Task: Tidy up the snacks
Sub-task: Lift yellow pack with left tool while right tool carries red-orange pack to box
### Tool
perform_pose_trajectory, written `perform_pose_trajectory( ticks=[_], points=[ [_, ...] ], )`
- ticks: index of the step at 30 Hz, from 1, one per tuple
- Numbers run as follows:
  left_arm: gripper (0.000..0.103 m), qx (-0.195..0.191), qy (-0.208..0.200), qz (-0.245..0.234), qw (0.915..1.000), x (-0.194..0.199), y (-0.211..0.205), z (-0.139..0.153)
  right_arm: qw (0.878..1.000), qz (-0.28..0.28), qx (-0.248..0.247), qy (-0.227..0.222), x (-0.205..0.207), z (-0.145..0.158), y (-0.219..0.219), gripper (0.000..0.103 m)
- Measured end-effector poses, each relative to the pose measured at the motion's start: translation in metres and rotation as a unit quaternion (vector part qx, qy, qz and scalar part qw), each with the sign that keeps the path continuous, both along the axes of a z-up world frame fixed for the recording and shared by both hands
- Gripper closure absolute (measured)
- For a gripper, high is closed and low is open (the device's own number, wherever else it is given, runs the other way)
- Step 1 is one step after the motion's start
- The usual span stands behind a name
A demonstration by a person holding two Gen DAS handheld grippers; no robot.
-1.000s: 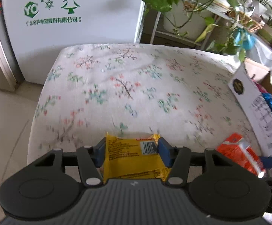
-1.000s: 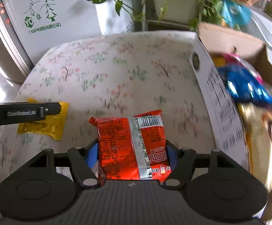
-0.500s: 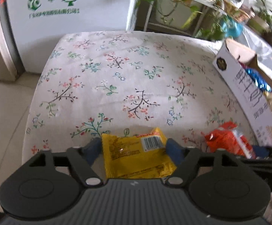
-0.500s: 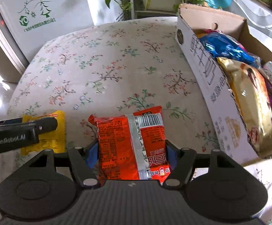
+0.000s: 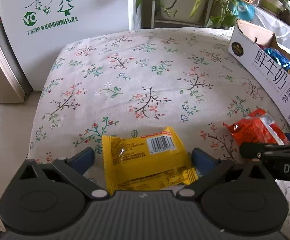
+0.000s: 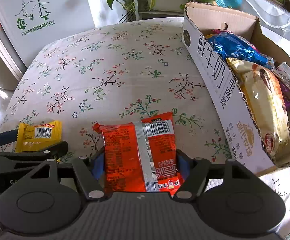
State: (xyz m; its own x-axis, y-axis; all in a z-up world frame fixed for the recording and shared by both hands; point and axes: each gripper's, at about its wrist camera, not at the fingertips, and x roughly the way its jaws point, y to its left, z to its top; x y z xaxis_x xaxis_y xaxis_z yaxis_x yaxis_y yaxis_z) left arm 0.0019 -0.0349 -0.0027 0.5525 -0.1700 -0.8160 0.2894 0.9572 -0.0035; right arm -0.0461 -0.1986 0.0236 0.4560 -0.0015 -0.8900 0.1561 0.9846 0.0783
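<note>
A yellow snack packet (image 5: pixel 146 158) lies on the floral cloth between the fingers of my left gripper (image 5: pixel 143 158). The jaws stand wide, with a gap on each side of the packet. It also shows in the right wrist view (image 6: pixel 38 138). My right gripper (image 6: pixel 140 160) is shut on a red snack packet (image 6: pixel 139 154), its blue pads pressing both sides. The red packet shows in the left wrist view (image 5: pixel 256 128). An open cardboard box (image 6: pixel 214 76) at the right holds several snack bags.
The floral-cloth table (image 5: pixel 135 76) stretches ahead. A white appliance with green tree print (image 5: pixel 65 20) stands behind it at the left. Potted plants on a rack (image 5: pixel 184 0) stand at the back. The box (image 5: pixel 264 70) sits along the table's right side.
My left gripper's jaws have opened and let go of the yellow packet, which now lies on the cloth. My right gripper still holds the red packet, and the box has come into clearer view.
</note>
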Motion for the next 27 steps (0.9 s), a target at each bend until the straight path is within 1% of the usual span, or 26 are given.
perform_pose_trajectory(
  ticks=[5,14,16,19,21,24,27],
  points=[
    [0.0,0.0,-0.003,-0.006,1.0,-0.002,0.001,0.0,1.0,0.002,-0.002,-0.001,0.0,0.0,0.0,0.026],
    [0.003,-0.004,-0.006,0.004,1.0,-0.006,0.002,0.001,1.0,0.005,-0.004,-0.002,-0.001,0.0,0.001,0.026],
    [0.006,-0.005,-0.008,0.001,1.0,-0.007,0.002,0.002,1.0,0.008,-0.005,-0.002,-0.001,0.0,0.002,0.025],
    [0.016,-0.006,-0.015,-0.003,0.9999,-0.011,0.002,0.005,1.0,0.013,-0.011,-0.002,-0.001,0.0,0.004,0.026],
    [0.026,-0.007,-0.02,-0.012,0.9997,-0.015,0.0,0.007,1.0,0.017,-0.014,-0.003,-0.001,0.0,0.004,0.028],
    [0.032,-0.016,-0.02,-0.007,0.9996,-0.017,0.001,0.009,1.0,0.02,-0.013,-0.004,-0.002,0.001,0.004,0.029],
    [0.034,-0.036,-0.014,0.013,0.9991,-0.016,0.008,0.012,1.0,0.017,-0.001,-0.008,-0.004,0.003,0.001,0.029]
  ],
)
